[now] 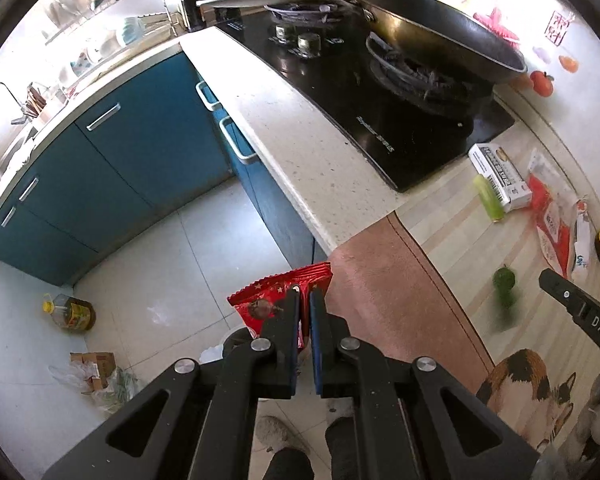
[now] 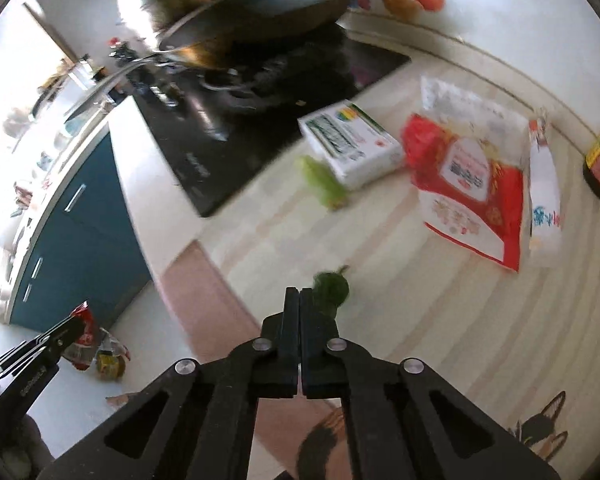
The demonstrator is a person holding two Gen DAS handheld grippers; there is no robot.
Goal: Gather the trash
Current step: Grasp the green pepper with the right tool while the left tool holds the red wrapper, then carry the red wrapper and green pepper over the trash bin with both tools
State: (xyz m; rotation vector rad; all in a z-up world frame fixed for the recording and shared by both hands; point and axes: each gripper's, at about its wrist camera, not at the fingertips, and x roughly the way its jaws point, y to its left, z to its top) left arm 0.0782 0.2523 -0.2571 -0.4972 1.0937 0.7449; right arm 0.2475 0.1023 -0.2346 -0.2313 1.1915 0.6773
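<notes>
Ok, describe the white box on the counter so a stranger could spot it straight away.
Start at the black stove with the wok on it. On the counter just off the stove's near corner lies the white box, touching a pale green wrapper. It is the only stiff rectangular carton there, with a barcode; its neighbours are soft bags.

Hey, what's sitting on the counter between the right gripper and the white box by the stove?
In the right wrist view, a dark green pepper lies just past the right gripper, then bare striped mat, then a pale green piece against the white box.
</notes>
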